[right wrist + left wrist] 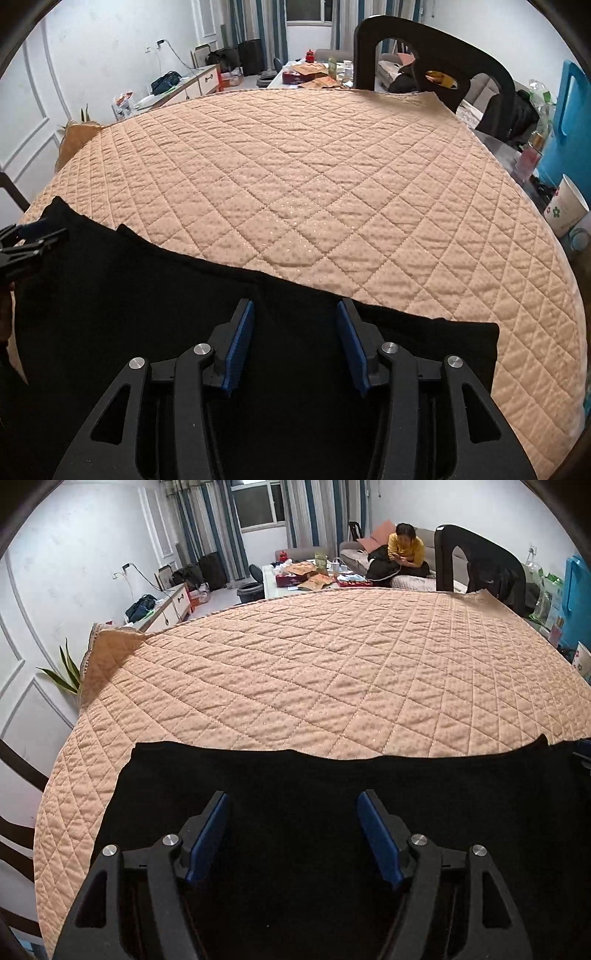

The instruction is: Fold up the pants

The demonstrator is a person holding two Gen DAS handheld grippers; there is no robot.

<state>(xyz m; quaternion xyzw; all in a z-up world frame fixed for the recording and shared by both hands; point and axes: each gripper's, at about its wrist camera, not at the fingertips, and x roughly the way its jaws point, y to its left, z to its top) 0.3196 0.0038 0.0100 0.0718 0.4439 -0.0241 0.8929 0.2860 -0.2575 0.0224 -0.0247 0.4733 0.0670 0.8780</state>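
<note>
Both grippers, left (291, 805) and right (295, 314), hung apart over the pants (332, 775), gripping nothing. Best next: pinch matching far-edge corners evenly, then fold.

Even, soft indoor light, faint shadows, sharp focus, strong fisheye bending and dark vignette at the corners.

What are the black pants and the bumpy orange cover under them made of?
The black pants look like soft, matte knit or cotton-like fabric: no shine, limp flat edges; the exact fibre can't be told. The orange cover looks like padded quilted cloth: stitched diamond lines, puffy squares, tiny glittery specks.
</note>
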